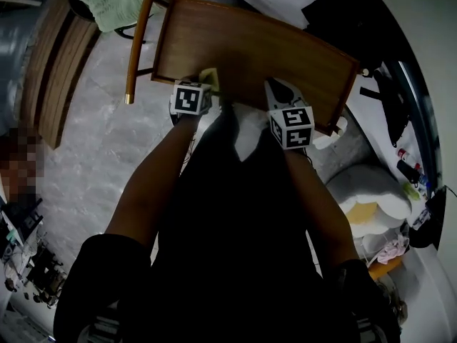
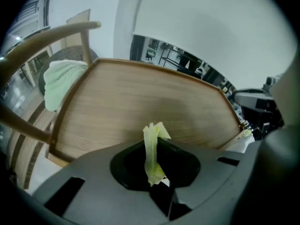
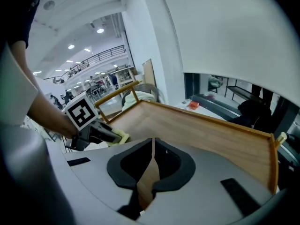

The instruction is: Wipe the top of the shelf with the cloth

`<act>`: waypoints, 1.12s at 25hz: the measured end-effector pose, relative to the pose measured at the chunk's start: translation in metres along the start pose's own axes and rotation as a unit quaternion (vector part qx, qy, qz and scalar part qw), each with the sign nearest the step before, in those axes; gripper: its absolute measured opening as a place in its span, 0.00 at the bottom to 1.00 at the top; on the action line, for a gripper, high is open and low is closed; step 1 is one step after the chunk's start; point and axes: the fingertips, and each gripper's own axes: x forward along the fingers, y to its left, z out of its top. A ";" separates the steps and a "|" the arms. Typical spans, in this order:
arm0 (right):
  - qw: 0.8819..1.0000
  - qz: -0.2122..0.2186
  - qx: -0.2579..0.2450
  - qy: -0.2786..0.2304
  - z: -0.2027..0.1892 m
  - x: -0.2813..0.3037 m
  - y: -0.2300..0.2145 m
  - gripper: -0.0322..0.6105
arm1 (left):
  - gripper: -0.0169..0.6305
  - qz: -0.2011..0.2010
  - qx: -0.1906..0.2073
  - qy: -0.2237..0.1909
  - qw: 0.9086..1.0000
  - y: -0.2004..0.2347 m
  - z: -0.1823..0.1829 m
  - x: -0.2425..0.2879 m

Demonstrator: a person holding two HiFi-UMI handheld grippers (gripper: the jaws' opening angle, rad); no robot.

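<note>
The wooden shelf top (image 1: pixel 250 48) lies ahead of me, with a raised rim along its edges. My left gripper (image 1: pixel 208 83) is shut on a small yellow-green cloth (image 1: pixel 208 76) at the near edge of the shelf. In the left gripper view the cloth (image 2: pixel 152 151) stands as a pinched strip between the shut jaws, with the shelf top (image 2: pixel 140 107) beyond. My right gripper (image 1: pixel 275 90) hovers over the near edge of the shelf, shut with nothing in it. The right gripper view shows the left gripper (image 3: pixel 96 132), its cloth (image 3: pixel 121 136) and the shelf top (image 3: pixel 197 135).
A wooden chair (image 1: pixel 139 34) with a pale green towel (image 1: pixel 114 2) over it stands at the shelf's left side; the towel (image 2: pixel 61 81) also shows in the left gripper view. A slatted bench (image 1: pixel 61 63) is far left. White cushions (image 1: pixel 368 191) and small items lie at the right.
</note>
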 end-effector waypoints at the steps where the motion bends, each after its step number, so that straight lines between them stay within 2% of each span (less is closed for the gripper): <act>1: 1.000 0.004 -0.003 0.000 0.003 0.005 0.008 0.10 | 0.08 0.003 -0.009 -0.002 1.000 0.012 -0.002 -0.004; 4: 1.000 0.012 -0.006 -0.002 0.010 0.020 0.028 0.10 | 0.08 0.017 -0.030 -0.011 0.999 0.045 -0.002 -0.016; 12: 1.000 0.011 -0.005 -0.004 0.016 0.036 0.058 0.10 | 0.08 0.072 -0.038 -0.012 0.997 0.125 -0.009 -0.036; 19: 1.000 -0.016 0.008 -0.014 0.010 0.012 0.039 0.10 | 0.08 0.133 -0.046 -0.033 0.989 0.147 -0.007 -0.050; 21: 1.000 -0.015 0.013 -0.024 0.011 0.001 0.033 0.10 | 0.08 0.132 -0.064 -0.051 0.988 0.149 -0.006 -0.049; 24: 0.998 0.030 0.013 -0.061 0.023 -0.020 0.026 0.10 | 0.08 0.125 -0.080 -0.085 0.985 0.146 0.003 -0.055; 28: 0.985 0.080 -0.045 -0.145 0.057 -0.076 0.008 0.10 | 0.08 0.077 -0.037 -0.163 0.983 0.106 0.025 -0.085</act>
